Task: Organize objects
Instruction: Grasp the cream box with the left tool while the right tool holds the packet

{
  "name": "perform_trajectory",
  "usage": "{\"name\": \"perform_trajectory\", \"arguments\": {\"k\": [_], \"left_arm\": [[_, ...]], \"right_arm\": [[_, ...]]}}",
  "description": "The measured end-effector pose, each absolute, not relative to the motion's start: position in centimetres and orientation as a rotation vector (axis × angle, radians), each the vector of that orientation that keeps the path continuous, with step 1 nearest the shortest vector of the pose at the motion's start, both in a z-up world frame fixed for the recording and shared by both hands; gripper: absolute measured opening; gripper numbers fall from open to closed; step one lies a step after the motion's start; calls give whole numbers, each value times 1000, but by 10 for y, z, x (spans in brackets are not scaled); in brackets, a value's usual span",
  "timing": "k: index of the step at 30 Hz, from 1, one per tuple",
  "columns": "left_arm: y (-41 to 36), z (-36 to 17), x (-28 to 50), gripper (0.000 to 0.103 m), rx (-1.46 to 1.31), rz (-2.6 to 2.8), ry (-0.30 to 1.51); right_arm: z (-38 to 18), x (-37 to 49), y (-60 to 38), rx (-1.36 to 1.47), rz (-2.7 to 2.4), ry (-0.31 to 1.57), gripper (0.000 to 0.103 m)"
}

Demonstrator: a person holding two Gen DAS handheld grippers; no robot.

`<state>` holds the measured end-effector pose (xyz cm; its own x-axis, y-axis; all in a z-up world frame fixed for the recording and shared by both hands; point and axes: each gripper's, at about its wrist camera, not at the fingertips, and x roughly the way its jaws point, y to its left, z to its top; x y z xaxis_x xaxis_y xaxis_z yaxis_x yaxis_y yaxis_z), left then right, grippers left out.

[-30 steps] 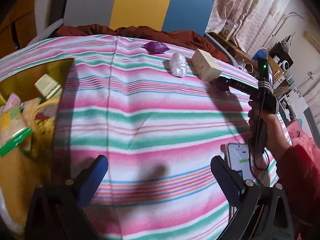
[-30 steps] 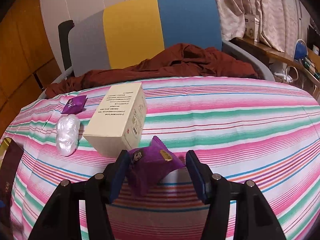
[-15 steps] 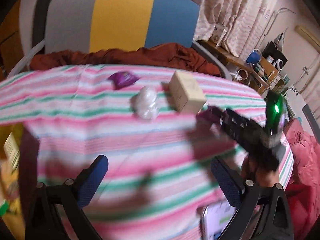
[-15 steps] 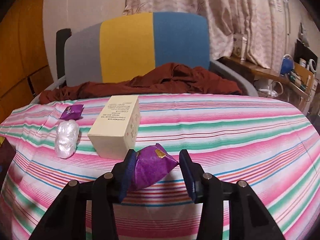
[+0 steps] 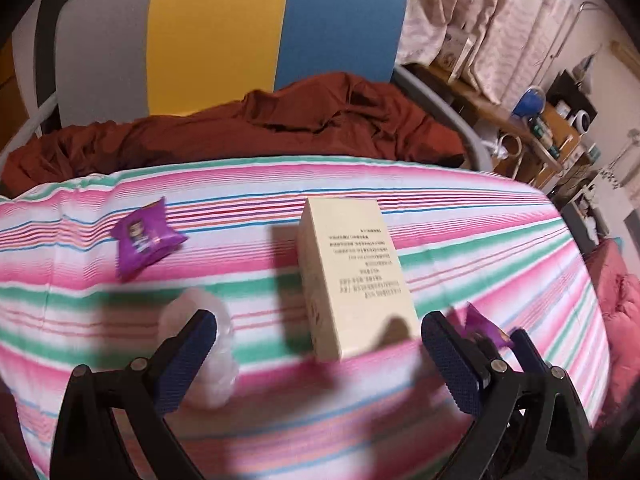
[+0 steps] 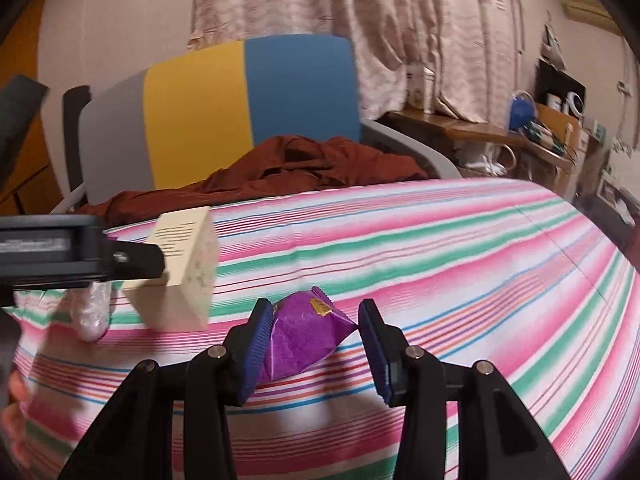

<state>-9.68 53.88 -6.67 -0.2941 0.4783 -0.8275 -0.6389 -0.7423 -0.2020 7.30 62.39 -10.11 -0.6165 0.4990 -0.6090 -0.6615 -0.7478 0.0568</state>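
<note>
Purple packets point(image 5: 144, 236) 2, cream box point(image 5: 352, 276) 1, white bundle point(image 5: 204, 356) 1, right gripper point(image 6: 316, 344) pinching 1 packet

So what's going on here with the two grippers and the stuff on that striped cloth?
A person is tidying small items on a striped tablecloth with a gripper in each hand. The right gripper has a purple snack packet between its fingers; whether both pads press it is unclear. The left gripper is open and empty, with a cream box in front of it. A white wrapped lump sits by its left finger, and a second purple packet lies further back.
</note>
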Motion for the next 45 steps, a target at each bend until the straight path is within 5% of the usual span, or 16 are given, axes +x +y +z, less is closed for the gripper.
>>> {"name": "perform_trajectory", "arguments": {"k": [12, 16, 18, 33, 45], "left_arm": [[579, -98, -105, 102, -1237, 2118, 383], [575, -102, -110, 59, -1219, 2158, 400], [571, -101, -109, 51, -1181, 2174, 425], [464, -91, -81, 51, -1029, 2243, 109], [380, -78, -41, 51, -931, 2257, 41]], "right_arm": [[-104, 75, 623, -756, 2307, 367, 45], [-104, 75, 624, -760, 2310, 370, 45], [-104, 74, 623, -766, 2313, 365, 45], [-94, 76, 607, -709, 2403, 287, 45], [-61, 67, 582, -750, 2523, 302, 45]]}}
